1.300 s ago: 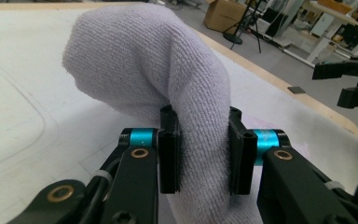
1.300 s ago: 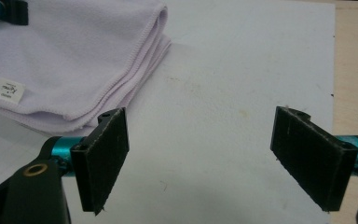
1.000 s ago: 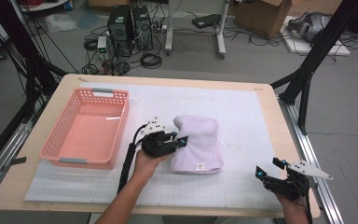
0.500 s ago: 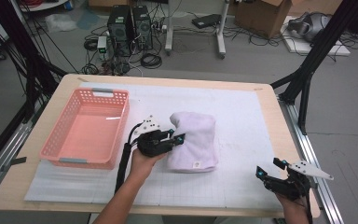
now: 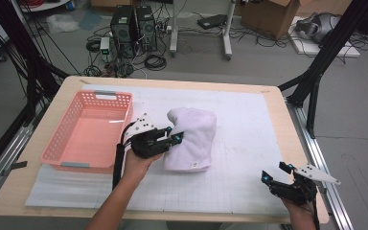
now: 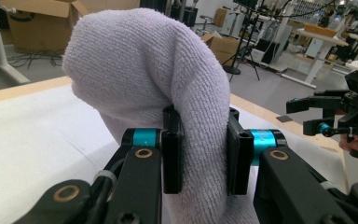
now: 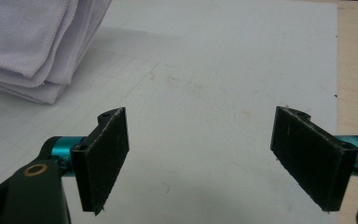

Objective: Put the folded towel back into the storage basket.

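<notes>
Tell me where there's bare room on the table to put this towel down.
Bare mat lies between the towel and the table's right edge, and along the far edge. The pink basket is empty too. It's crowded where the left gripper grips the towel beside the basket.

No lettering, label, brand or number can be read on anything in these views.

A: What lies beyond the desk [image 5: 38, 191]?

B: A grey floor [image 5: 268, 67] strewn with black cables [image 5: 153, 61]. Two computer towers [image 5: 134, 26] stand there, with cardboard boxes [image 5: 270, 14] to the right.

A: And at the sides?

B: Black frame struts [image 5: 323, 67] slant down on both sides, and more desks [image 6: 317, 39] stand farther off.
</notes>
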The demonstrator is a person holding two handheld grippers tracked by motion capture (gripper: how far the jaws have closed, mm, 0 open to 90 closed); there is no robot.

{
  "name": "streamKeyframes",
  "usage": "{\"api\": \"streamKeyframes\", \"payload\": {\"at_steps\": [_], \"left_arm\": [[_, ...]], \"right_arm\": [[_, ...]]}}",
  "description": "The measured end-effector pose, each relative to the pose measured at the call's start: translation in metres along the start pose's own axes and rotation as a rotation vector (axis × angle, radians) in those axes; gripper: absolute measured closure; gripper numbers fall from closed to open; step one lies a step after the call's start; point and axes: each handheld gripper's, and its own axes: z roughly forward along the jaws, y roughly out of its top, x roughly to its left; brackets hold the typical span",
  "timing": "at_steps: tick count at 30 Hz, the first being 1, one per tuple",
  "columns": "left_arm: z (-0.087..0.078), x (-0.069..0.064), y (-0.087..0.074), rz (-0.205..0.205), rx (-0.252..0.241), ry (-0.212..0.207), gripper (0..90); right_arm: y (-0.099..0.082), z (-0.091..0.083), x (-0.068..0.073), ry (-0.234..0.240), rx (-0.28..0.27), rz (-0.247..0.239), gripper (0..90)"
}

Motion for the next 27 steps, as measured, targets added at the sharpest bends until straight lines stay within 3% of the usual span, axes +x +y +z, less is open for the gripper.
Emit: {"api": "streamKeyframes", "payload": {"at_steps": [17,27], "left_arm": [[-0.043,0.014,0.027,0.09,-0.07,0.01,72.7],[-0.064,0.031,0.035,0.076,-0.117,0.039,72.7]], "right_arm": [[0.0,0.006,0.005,0.011,0.014,-0.015,18.3],[0.0,0.008,0.003,0.009,0.019,-0.007,18.3]]}}
